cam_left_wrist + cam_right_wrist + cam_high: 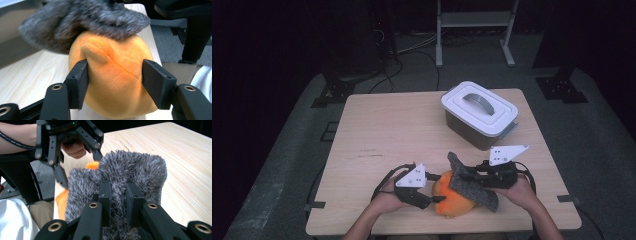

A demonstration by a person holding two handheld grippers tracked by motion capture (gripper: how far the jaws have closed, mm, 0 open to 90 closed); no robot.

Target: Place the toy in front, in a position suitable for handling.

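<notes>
Here, shaggy grey cloth [474,184] drapes a plump orange plush [453,200].

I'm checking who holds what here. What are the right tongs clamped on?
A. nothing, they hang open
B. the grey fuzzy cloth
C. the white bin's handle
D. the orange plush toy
B: in the right gripper view the right tongs pinch a fold of the grey fuzzy cloth, which drapes over the orange plush toy that the left tongs squeeze from both sides.
</notes>
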